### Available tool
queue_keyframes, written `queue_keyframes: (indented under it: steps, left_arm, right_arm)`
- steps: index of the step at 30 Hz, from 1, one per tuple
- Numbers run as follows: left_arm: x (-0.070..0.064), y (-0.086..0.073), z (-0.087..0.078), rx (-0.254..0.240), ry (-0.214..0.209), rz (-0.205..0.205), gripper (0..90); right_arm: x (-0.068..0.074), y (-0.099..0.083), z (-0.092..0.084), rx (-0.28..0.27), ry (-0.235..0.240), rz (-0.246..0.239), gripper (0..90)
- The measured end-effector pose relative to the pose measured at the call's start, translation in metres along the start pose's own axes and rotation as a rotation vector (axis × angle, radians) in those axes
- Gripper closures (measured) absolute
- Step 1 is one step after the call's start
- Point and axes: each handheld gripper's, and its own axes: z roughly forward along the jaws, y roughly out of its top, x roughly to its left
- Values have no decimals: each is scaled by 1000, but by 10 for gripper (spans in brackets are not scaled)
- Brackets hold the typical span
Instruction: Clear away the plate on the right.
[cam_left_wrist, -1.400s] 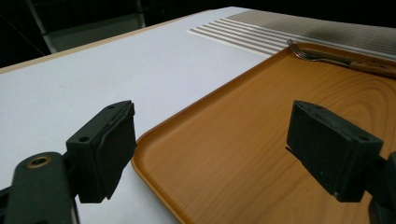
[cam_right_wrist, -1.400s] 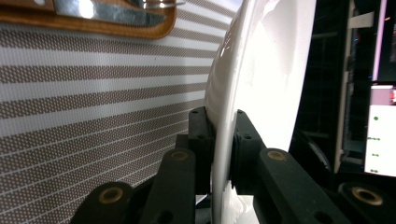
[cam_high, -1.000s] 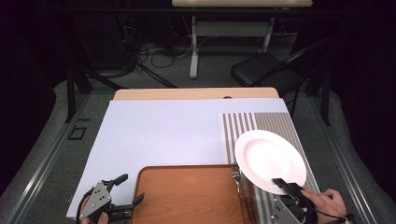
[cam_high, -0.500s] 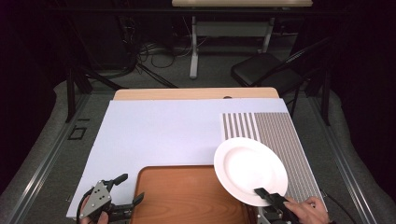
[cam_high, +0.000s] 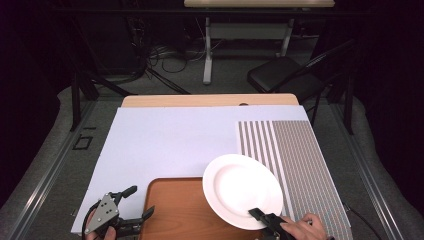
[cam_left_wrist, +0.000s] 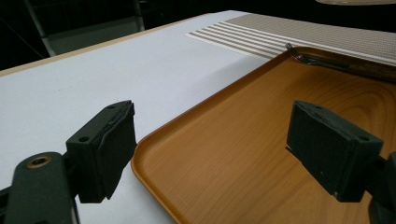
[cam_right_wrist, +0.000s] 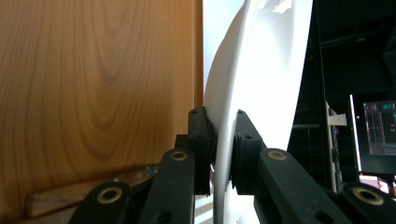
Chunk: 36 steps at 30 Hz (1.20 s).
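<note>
1. Black pads of the right gripper (cam_right_wrist: 223, 154) pinch the rim of the plate (cam_high: 242, 189), nearest the person.
2. Probably ceramic: stiff, glossy, breakable; a rim hold leaves it cantilevered, so keep it level.
3. White, round and bare, the plate hangs over the wooden tray (cam_high: 180, 215) and striped mat (cam_high: 295, 160).
4. The left gripper (cam_left_wrist: 210, 149) stands spread, empty.

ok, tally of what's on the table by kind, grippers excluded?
Plate: 1, white, clamped at its rim
Tray: 1, brown wood-look
Striped mat: 1
Fork: 1, at the tray's far edge
Wooden-handled utensil: 1, kind unclear
Total: 5
</note>
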Motion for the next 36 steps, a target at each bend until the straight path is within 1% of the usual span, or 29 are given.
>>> queue_keyframes:
  steps: [1, 2, 4, 6, 7, 8, 9, 11, 12, 14, 16, 17, 18, 19, 20, 21, 22, 23, 24, 25, 26, 27, 31, 32, 33, 34, 35, 36]
  left_arm:
    - [0, 0, 0, -1, 0, -1, 156]
    - [0, 0, 0, -1, 1, -1, 156]
    - [0, 0, 0, 0, 0, 1, 156]
    - [0, 0, 0, 2, -2, -1, 156]
    - [0, 0, -1, 1, 0, -2, 156]
    - [0, 0, -1, 1, -1, -2, 156]
    - [0, 0, -1, 0, -1, -3, 156]
    - [0, 0, 0, -1, -1, -2, 156]
    - [0, 0, 0, 0, -1, -2, 157]
    - [0, 0, 0, 5, -3, -2, 157]
    - [1, 0, 0, 5, -3, -3, 156]
    - [1, 0, 0, 4, -2, -4, 156]
    - [1, 0, 0, 2, 0, -5, 156]
    - [1, 0, 0, 2, 0, -6, 157]
    - [1, 0, 0, 3, 0, -6, 157]
    - [1, 0, 0, 3, -1, -4, 157]
    - [1, 0, 0, 3, -2, -4, 156]
    - [1, 0, 0, 4, -2, -3, 156]
    - [1, 0, 0, 4, -2, -2, 156]
    - [1, 0, 0, 3, -2, -3, 156]
    - [1, 0, 0, 4, -1, -3, 156]
    - [1, 0, 0, 4, -1, -3, 156]
    - [1, 0, 0, 4, -2, 0, 157]
    - [0, 0, 0, 1, -1, 0, 156]
    - [0, 0, 0, 1, -1, 3, 156]
    - [1, 0, 0, 4, -4, 1, 156]
    - [1, 0, 0, 4, -4, 1, 156]
    - [1, 0, 0, 4, -5, 0, 156]
  right_arm:
    - [0, 1, 1, -15, 1, -11, 812]
    - [1, 1, 2, -16, 1, 6, 812]
    - [1, 3, 3, -21, 4, -9, 812]
    - [2, 4, 4, -23, 2, -8, 812]
    - [3, 4, 5, -30, 7, 1, 811]
    - [3, 4, 5, -23, 4, 0, 812]
    - [3, 5, 6, -23, 6, -15, 811]
    - [4, 5, 8, -33, 7, -4, 812]
    - [5, 5, 8, -26, 7, -4, 811]
    - [5, 5, 12, -39, 16, -11, 812]
    - [8, 5, 14, -22, 27, -4, 812]
    - [9, 5, 17, -37, 29, -1, 812]
    - [10, 6, 18, -32, 37, -8, 812]
    - [12, 6, 20, -49, 41, -5, 812]
    - [13, 7, 20, -36, 43, -9, 812]
    - [13, 8, 21, -39, 48, -23, 812]
    - [15, 9, 22, -42, 55, -10, 811]
    - [17, 10, 24, -62, 58, -9, 812]
    - [18, 12, 24, -49, 56, -17, 811]
    - [19, 13, 26, -65, 58, -15, 814]
    - [20, 15, 27, -68, 61, -30, 813]
    - [22, 17, 29, -81, 64, -19, 814]
    - [29, 24, 35, -79, 97, -37, 813]
    - [31, 25, 38, -92, 104, -50, 812]
    - [33, 26, 40, -89, 116, -43, 812]
    - [35, 27, 41, -87, 124, -49, 812]
    - [37, 28, 44, -99, 134, -45, 812]
    - [38, 30, 45, -86, 138, -53, 811]
